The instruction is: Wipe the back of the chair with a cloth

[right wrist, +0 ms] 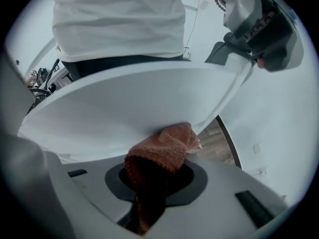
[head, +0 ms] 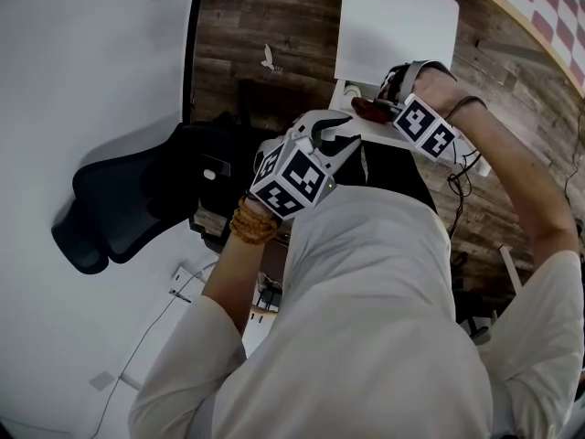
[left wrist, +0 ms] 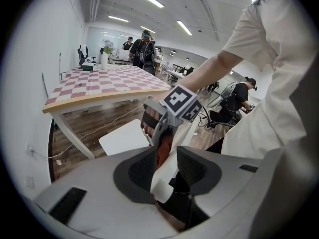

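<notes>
Both of my grippers are busy. The right gripper (right wrist: 158, 179) has its fingers pinched shut on the rust-coloured cloth (right wrist: 167, 151), whose bunched end touches the white chair back (right wrist: 124, 108) close to its rim. The left gripper (left wrist: 167, 171) has its fingers clamped, as far as I can judge, on the edge of that same back to steady it. The seat (head: 398, 26) lies beyond, over the wood floor (head: 274, 16). To wipe well I would press the cloth flat rather than dab with its tip, then sweep in long overlapping strokes across the whole panel. My left clamp should hold firm so the chair does not tip or swivel. Loose cloth could slip out, so my right pinch needs to sit deep
</notes>
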Demonstrator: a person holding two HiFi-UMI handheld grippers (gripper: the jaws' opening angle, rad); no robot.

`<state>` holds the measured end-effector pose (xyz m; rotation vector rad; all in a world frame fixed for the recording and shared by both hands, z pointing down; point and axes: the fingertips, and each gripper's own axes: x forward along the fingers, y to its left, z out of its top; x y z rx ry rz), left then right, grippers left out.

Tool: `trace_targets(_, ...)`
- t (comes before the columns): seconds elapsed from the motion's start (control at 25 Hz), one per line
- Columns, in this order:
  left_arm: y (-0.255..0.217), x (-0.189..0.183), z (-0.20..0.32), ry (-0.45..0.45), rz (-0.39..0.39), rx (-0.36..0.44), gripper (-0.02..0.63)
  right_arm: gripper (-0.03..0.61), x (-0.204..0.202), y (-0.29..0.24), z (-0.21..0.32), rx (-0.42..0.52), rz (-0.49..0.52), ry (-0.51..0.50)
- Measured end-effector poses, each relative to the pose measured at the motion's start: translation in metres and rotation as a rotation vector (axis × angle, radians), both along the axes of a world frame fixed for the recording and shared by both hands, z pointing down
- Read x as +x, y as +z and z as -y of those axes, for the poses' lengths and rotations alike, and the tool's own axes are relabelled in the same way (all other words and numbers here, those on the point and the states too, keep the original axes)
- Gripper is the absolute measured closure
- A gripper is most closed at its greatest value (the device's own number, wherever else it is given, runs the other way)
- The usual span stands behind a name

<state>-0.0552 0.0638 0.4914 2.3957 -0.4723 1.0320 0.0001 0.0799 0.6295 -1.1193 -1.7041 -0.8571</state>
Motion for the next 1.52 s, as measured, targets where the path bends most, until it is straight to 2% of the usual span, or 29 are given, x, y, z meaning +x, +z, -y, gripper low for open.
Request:
trace_targets(0.6,0.0,-0.003,-0.005,-0.031,-0.026,-0.01,0.463,0.482,0.018,0.071,0.001,-0.036,-0.11,-0.017)
trace_targets(0.92,0.0,-0.003,-0.013,-0.037,-0.026,-0.013,0.463,0.482,0.043,0.102,-0.002,-0.047,-0.189,-0.022)
trace_targets(1.16,-0.001,-0.002,-0.013,-0.034,-0.027,-0.006,0.463,0.482,0.054,0.094,-0.004,-0.06,-0.207,0.005)
trace_targets(1.36,-0.003,0.003,-0.013,-0.019,-0.028,0.006,0.463,0.482,0.052,0.069,-0.008,-0.098,-0.178,0.043)
trace_targets(1.52,-0.007,0.005,-0.012,-0.012,-0.025,0.02,0.463,0.482,0.053,0.049,-0.008,-0.093,-0.156,0.04)
